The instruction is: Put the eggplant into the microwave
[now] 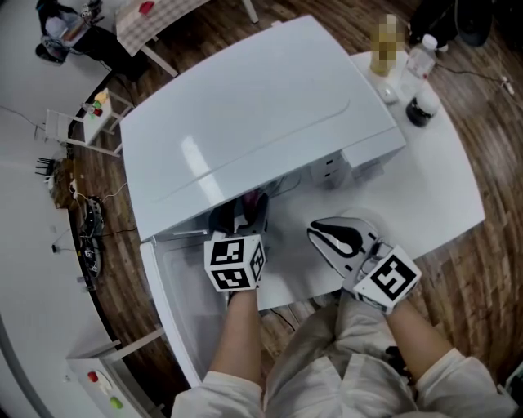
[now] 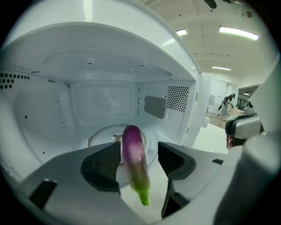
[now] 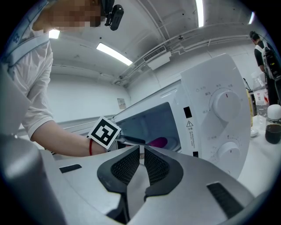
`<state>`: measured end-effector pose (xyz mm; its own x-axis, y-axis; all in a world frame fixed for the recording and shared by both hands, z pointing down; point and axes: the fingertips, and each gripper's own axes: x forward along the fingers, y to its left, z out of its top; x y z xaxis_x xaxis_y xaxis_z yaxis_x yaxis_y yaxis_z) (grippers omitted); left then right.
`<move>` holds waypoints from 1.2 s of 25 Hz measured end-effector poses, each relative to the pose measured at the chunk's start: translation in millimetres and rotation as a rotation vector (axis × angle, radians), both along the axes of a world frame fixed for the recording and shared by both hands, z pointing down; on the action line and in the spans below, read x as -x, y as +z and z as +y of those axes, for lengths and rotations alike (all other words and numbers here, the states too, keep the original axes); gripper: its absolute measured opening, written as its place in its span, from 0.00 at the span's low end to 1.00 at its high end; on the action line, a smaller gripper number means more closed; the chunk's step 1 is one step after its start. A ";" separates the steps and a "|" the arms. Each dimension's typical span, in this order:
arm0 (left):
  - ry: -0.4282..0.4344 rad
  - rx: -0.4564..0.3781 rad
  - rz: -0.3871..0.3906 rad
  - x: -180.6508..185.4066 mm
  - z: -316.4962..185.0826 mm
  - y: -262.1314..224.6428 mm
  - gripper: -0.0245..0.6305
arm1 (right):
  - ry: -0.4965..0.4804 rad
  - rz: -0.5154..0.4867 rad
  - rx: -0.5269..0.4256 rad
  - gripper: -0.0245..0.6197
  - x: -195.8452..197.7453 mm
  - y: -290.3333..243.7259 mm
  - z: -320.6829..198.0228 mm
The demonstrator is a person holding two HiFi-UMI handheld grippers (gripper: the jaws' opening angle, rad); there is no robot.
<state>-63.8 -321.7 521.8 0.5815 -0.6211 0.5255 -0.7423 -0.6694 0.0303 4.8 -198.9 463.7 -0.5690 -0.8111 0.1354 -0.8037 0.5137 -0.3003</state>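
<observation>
Left gripper view: eggplant (image 2: 134, 162) between the jaws, inside microwave (image 2: 109, 101) mouth, stem end nearest.
Left gripper (image 2: 140, 159): jaws wide, not clamping it.
Right gripper (image 3: 142, 165): nearly closed, empty.
Remaining: judged nearly done; withdraw gripper.

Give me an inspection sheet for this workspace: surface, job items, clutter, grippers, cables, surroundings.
Surface: white table carrying the microwave, which stands open.
Job's things: eggplant inside the microwave cavity over the turntable, green stem end toward the opening.
Clutter: bottles at the table's far right corner.
Grippers: left gripper open, eggplant between its jaws with a gap at the right pad; right gripper shut, empty, outside the microwave.
Cables: loose cables on the floor at left.
Surroundings: wooden floor; checked-cloth table beyond.
</observation>
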 end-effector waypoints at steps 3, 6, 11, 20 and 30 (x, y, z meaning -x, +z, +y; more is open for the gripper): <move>-0.006 0.002 -0.002 5.3 6.0 -0.2 0.43 | -0.008 0.004 -0.005 0.10 2.7 -0.5 1.6; -0.023 0.006 0.006 12.0 13.0 -0.4 0.43 | -0.014 0.004 0.001 0.10 5.7 0.3 3.4; -0.057 0.041 0.009 24.7 33.1 10.0 0.43 | -0.032 0.007 -0.004 0.10 13.6 -0.2 7.0; -0.100 0.066 -0.031 35.5 54.9 34.6 0.35 | -0.052 0.016 -0.009 0.10 17.8 -2.3 10.9; -0.173 0.056 -0.048 46.9 50.0 39.0 0.12 | -0.055 0.022 0.002 0.10 17.3 2.6 12.6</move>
